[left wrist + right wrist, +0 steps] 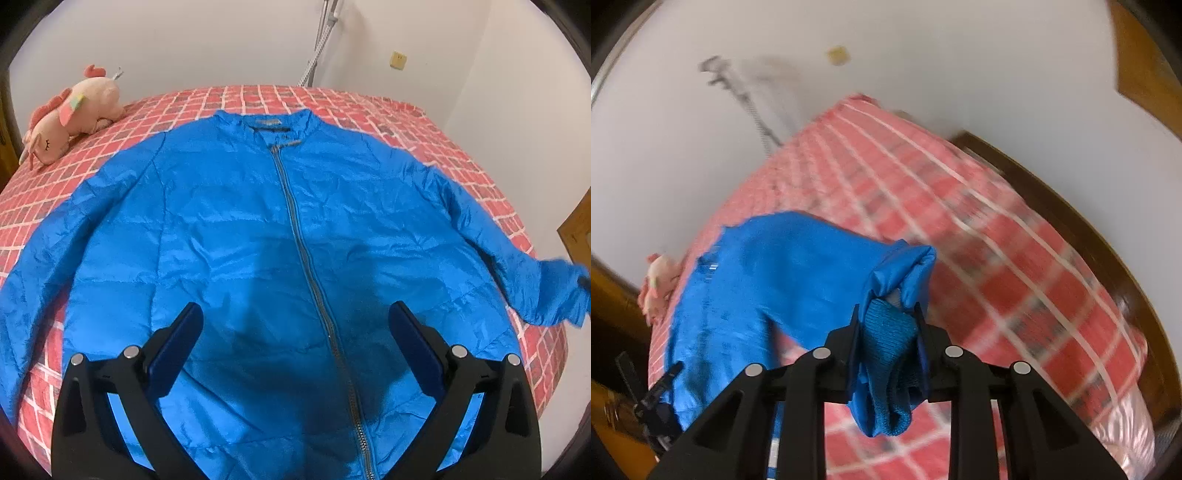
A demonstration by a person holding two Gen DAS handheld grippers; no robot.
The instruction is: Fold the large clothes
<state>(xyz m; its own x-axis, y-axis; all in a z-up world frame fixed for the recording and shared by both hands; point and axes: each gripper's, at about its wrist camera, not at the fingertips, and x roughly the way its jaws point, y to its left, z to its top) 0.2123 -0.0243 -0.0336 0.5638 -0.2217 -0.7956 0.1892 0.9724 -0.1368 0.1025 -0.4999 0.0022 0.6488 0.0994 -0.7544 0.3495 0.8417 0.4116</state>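
A blue zip-up jacket (236,236) lies front up on the bed, zipper closed, collar at the far side, both sleeves spread out. My left gripper (295,321) is open and empty, hovering above the jacket's lower front. My right gripper (888,314) is shut on the knit cuff (886,354) of the jacket's right sleeve and holds it lifted off the bed; the sleeve (798,266) trails back to the jacket. That cuff shows at the right edge of the left wrist view (565,291). The left gripper shows small at the lower left of the right wrist view (657,402).
The bed has a red and white checked cover (443,140). A pink plush toy (70,118) lies at its far left corner. White walls stand behind, with a hose (317,48) hanging down. A wooden frame (1071,221) borders the bed's right side.
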